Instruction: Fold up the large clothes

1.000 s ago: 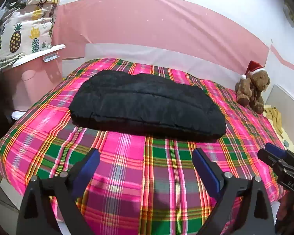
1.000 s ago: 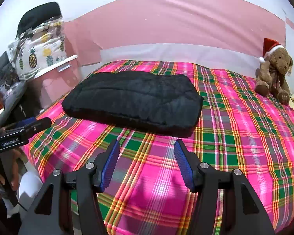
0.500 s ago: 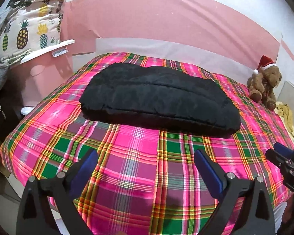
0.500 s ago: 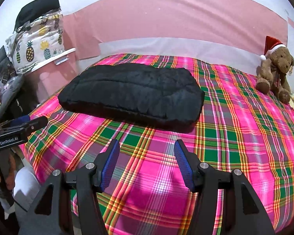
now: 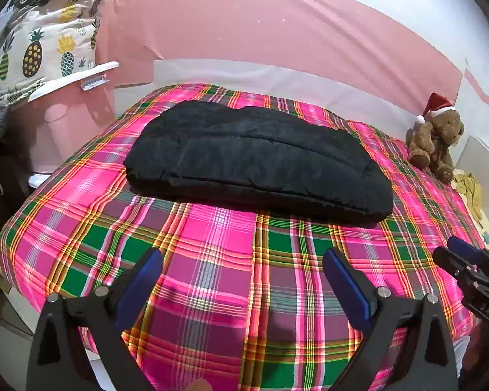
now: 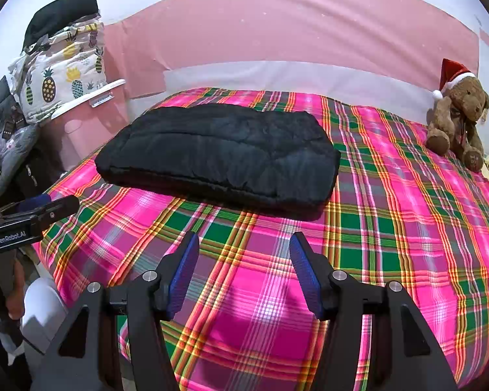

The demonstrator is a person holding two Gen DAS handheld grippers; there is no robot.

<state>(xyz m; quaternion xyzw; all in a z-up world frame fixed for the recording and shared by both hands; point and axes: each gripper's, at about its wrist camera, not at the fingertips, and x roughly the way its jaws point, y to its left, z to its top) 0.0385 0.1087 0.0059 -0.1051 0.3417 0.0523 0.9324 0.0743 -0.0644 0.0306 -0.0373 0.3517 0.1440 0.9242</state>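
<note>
Lying folded, one black garment (image 5: 257, 159), two tools (image 5: 243, 268) agape

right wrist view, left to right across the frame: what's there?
left gripper at the left edge → pineapple-print bundle → black folded garment on the plaid bedspread → teddy bear in a Santa hat at the right.

Bare plaid bedspread (image 5: 212, 260) lies between both grippers & the folded black garment (image 5: 257, 159), the 1 bulky thing mid-bed. Bare cover also right of it, up to the teddy bear (image 6: 456, 117). Pink bin (image 5: 65, 127) crowds the bed's left edge.
</note>
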